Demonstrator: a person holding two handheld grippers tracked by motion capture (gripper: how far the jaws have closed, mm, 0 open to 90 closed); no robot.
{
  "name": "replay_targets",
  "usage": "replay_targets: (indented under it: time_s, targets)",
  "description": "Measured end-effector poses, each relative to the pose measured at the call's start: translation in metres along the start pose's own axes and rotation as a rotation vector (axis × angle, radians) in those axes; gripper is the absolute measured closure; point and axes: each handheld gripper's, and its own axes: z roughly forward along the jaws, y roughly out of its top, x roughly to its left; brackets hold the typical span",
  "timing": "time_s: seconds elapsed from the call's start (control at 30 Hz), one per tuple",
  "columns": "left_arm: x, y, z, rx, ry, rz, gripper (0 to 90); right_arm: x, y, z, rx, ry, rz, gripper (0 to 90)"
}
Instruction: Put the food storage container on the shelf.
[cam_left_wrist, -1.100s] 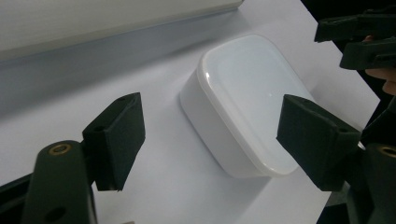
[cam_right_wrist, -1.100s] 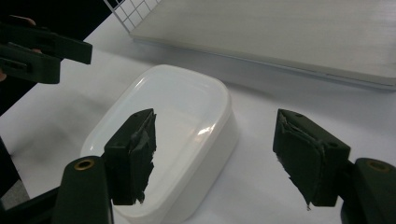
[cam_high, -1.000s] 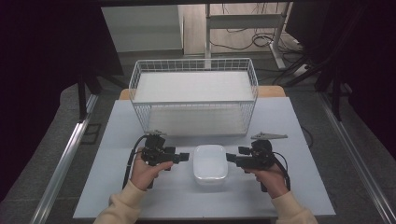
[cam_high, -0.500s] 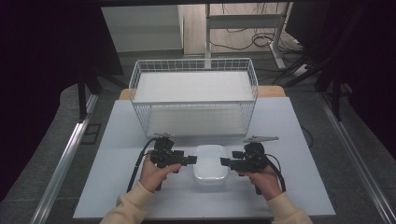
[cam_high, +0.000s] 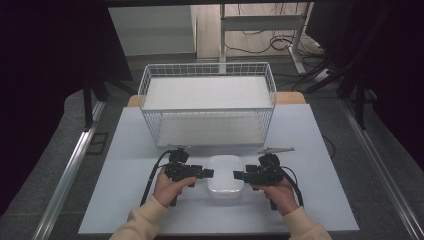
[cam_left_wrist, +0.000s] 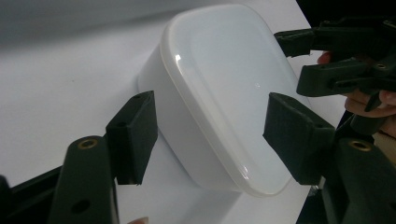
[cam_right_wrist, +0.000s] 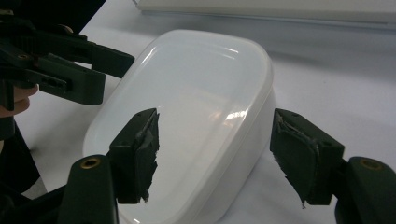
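A white lidded plastic container lies on the white table between my two hands. My left gripper reaches it from the left and my right gripper from the right. In the left gripper view, the container's near end sits between the jaws of my left gripper, which have just been closing; I see no pad pressing on it. In the right gripper view, my right gripper straddles the other end of the container, with a gap at one pad.
A white wire basket with a pale liner stands behind the container, close to my hands. Bare table stretches to the left and right of the hands. Beyond the table are desk legs and floor cables. Each gripper's cable trails back along the wrist.
Both hands have moved inward to the container's two ends. The left gripper has sunk a little and its tips now reach the container's left edge.
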Motion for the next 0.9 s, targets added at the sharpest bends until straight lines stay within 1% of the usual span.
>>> replay_targets:
  time_s: [0.07,0.17,0.23,0.33,0.4,0.47,0.57,0.6,0.73,0.77,0.8,0.9]
  targets:
    - [-0.001,0.0,0.002,-0.004,-0.002,-0.007,36.5,0.0,-0.001,0.001,0.005,0.006,0.009,33.7]
    - [-0.001,0.0,0.003,0.006,-0.009,-0.006,38.9,0.0,-0.002,0.002,0.011,0.008,0.013,34.9]
    - [-0.001,0.0,0.004,0.005,-0.022,-0.019,40.5,0.0,-0.002,0.001,0.011,0.011,0.019,36.3]
    - [-0.001,-0.001,0.004,0.009,-0.031,-0.022,43.1,-0.001,-0.002,0.001,0.013,0.021,0.03,39.0]
    - [-0.001,-0.001,0.005,0.012,-0.04,-0.027,44.7,-0.001,-0.003,0.001,0.015,0.031,0.038,41.9]
    - [-0.002,-0.001,0.006,0.021,-0.039,-0.026,46.2,-0.001,-0.003,0.001,0.021,0.041,0.047,45.0]
    - [-0.002,-0.001,0.006,0.019,-0.029,-0.03,48.8,-0.002,-0.004,0.0,0.022,0.026,0.047,50.6]
    - [-0.003,-0.001,0.005,0.015,-0.027,-0.035,50.2,-0.002,-0.004,-0.001,0.022,0.029,0.057,52.0]
    - [-0.004,-0.002,0.003,0.011,-0.015,-0.023,55.2,-0.004,-0.006,-0.005,0.009,0.044,0.09,58.4]
    - [-0.005,-0.003,0.002,0.008,-0.015,-0.027,56.6,-0.004,-0.007,-0.007,0.004,0.048,0.101,60.2]
    - [-0.006,-0.004,0.0,0.0,-0.017,-0.029,58.1,-0.004,-0.007,-0.008,-0.001,0.051,0.109,61.9]
    - [-0.005,-0.007,-0.003,-0.024,-0.04,-0.046,63.4,-0.005,-0.01,-0.013,-0.021,0.071,0.135,67.2]
